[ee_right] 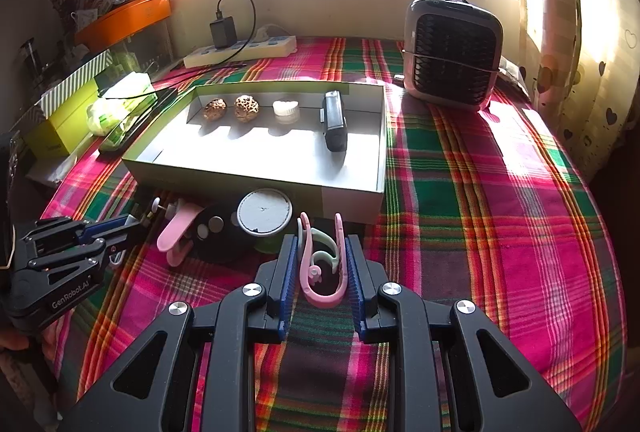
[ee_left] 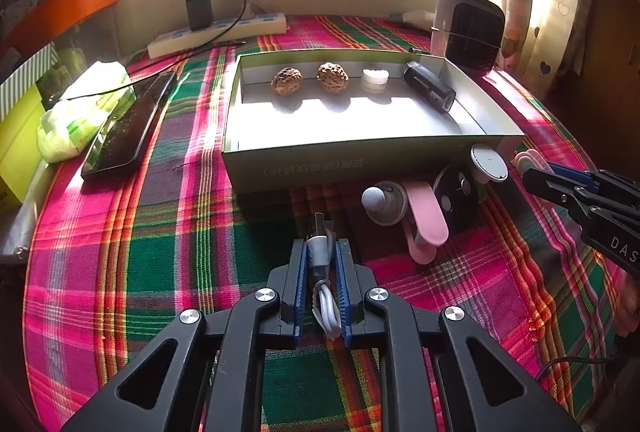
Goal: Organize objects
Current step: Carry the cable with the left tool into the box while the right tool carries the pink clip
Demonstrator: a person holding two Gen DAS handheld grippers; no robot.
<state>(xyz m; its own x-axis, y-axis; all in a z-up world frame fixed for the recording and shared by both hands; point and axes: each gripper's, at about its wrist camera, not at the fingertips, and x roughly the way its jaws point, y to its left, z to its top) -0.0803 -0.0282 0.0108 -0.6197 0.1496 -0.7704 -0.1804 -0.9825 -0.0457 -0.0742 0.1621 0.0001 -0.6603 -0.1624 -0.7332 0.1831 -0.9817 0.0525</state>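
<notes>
Sunlit plaid tablecloth [ee_left: 168, 232] lies under my work: my left gripper [ee_left: 320, 252] pinches a white cable [ee_left: 326, 306] and my right gripper [ee_right: 322, 256] squeezes a pink clip [ee_right: 320, 272], both just before the tray [ee_right: 352, 199], probably bound for its row of 4 items.

Woven plaid cloth [ee_left: 160, 252] under jaws, matt. Ahead of jaws: cardboard tray [ee_right: 352, 197], smooth matt inner face; two walnuts [ee_left: 286, 81] inside, rough, pitted. Between left jaws: cable [ee_left: 326, 306], smooth white plastic sheath. Between right jaws: pink clip [ee_right: 320, 272], glossy plastic. Left of tray: phone [ee_left: 128, 123], glossy glass.
</notes>
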